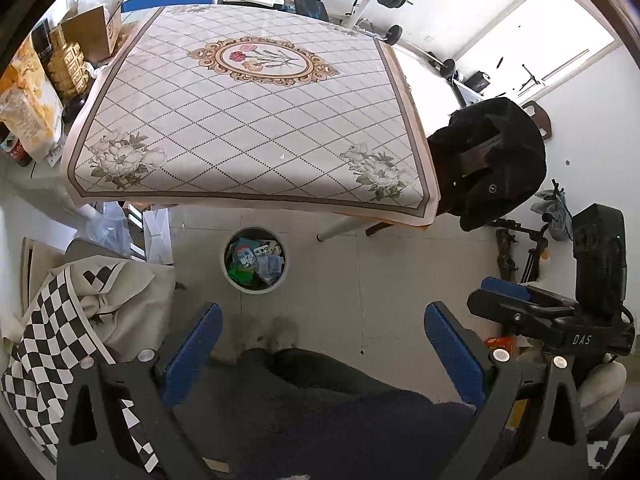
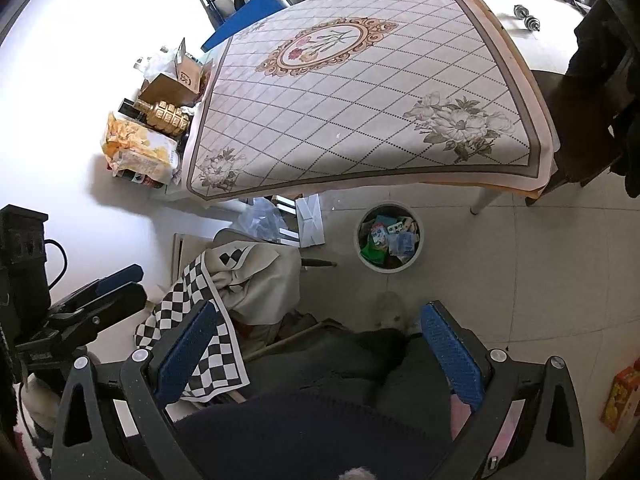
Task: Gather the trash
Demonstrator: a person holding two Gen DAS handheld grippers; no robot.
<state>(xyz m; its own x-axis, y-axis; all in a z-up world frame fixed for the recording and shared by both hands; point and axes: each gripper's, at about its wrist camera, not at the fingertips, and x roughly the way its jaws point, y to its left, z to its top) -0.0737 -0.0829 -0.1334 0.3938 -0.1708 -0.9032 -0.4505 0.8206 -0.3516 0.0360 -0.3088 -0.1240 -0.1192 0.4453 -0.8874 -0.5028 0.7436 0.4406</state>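
Note:
A round white trash bin point(image 1: 254, 261) stands on the tiled floor in front of the table, with several colourful wrappers inside; it also shows in the right wrist view point(image 2: 387, 237). The table point(image 1: 256, 120) carries a diamond-patterned floral cloth, also in the right wrist view point(image 2: 360, 96). My left gripper point(image 1: 322, 354) is open and empty, held above dark-clothed legs. My right gripper point(image 2: 320, 354) is open and empty too. The right gripper shows at the right of the left wrist view point(image 1: 520, 304), and the left gripper at the left of the right wrist view point(image 2: 100, 292).
A checkered cloth point(image 1: 60, 340) drapes a seat at the left. A gold bottle point(image 1: 66, 64), a yellow bag point(image 1: 28, 108) and a cardboard box point(image 1: 96, 30) sit left of the table. A black coat point(image 1: 492, 160) hangs on a chair at the right. An orange box point(image 2: 622, 398) lies on the floor.

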